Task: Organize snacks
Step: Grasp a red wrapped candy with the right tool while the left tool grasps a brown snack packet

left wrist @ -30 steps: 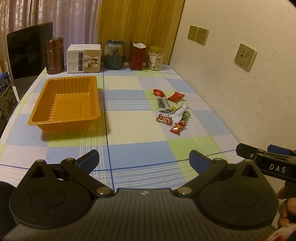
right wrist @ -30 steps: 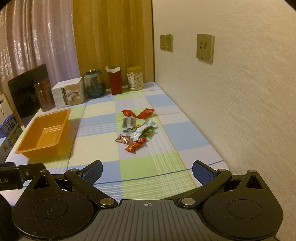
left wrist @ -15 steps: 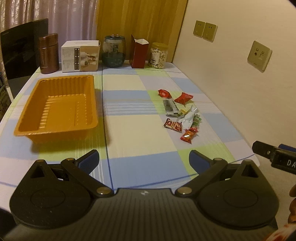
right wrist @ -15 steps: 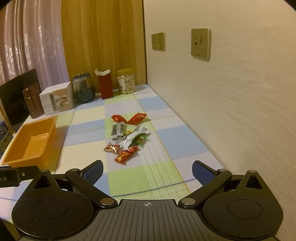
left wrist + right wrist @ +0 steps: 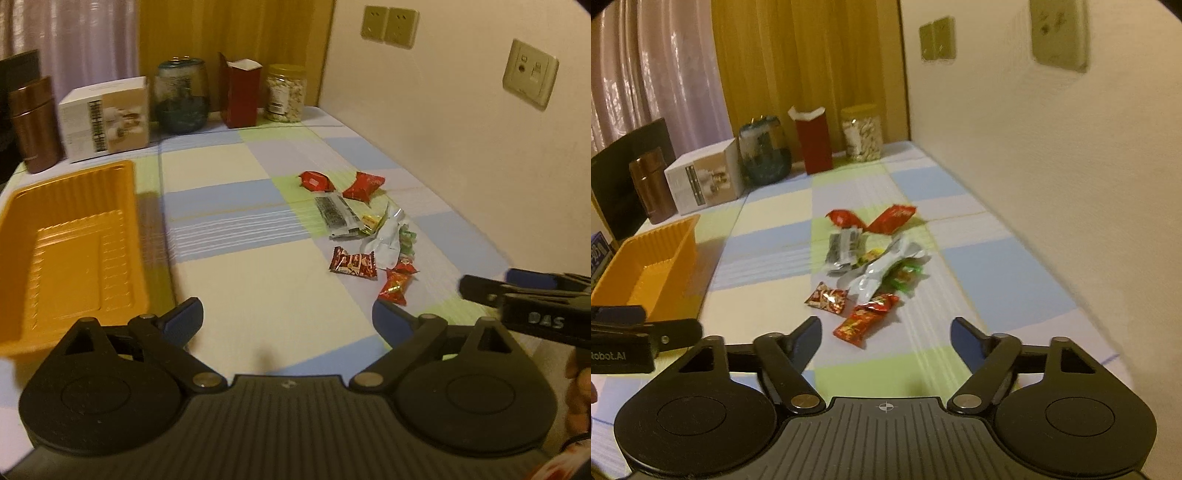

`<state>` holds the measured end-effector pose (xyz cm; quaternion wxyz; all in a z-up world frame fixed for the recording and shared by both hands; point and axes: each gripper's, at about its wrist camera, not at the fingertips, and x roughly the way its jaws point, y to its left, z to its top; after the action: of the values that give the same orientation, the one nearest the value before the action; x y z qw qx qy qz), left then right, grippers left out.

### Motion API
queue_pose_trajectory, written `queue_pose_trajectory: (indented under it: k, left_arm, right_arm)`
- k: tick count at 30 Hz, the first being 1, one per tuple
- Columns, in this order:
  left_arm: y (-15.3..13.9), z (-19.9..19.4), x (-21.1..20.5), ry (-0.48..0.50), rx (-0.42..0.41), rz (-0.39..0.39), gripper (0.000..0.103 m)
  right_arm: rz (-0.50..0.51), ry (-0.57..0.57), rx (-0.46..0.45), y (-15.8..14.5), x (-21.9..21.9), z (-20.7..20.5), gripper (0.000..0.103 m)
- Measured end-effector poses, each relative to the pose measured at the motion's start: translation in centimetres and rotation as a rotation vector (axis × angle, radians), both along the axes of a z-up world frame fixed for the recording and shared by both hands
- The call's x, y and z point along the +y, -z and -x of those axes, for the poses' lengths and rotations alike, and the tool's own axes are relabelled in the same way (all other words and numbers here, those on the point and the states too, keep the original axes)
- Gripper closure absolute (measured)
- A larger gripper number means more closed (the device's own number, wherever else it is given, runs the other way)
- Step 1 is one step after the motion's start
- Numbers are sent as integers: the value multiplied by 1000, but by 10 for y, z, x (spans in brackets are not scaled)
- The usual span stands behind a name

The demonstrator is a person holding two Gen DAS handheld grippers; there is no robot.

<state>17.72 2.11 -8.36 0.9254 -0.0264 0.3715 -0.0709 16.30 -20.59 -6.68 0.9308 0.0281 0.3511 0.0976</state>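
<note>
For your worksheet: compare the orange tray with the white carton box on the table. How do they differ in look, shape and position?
1. The orange tray is one plain colour; the white carton box carries printed pictures and a barcode.
2. The tray is shallow, open-topped and ribbed inside; the box is a closed, taller block.
3. The tray lies nearer the camera; the box stands behind it in the back row.
Both rest on the checked tablecloth.

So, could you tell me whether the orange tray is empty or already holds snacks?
Empty: the orange tray shows only its bare ribbed floor; the snacks all lie on the tablecloth.
</note>
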Motion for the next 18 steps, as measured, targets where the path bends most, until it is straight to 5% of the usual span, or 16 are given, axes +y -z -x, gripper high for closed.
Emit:
queue_pose_trajectory:
  k: [5,18]
  left_arm:
    - [15,-26,-7,52,9,-28,6]
    - [41,-59,-7,109,47,-59,6]
  right_arm:
    - [-22,-7,47,28,11,-31,48]
    - [25,-27,105,71,42,-71,62]
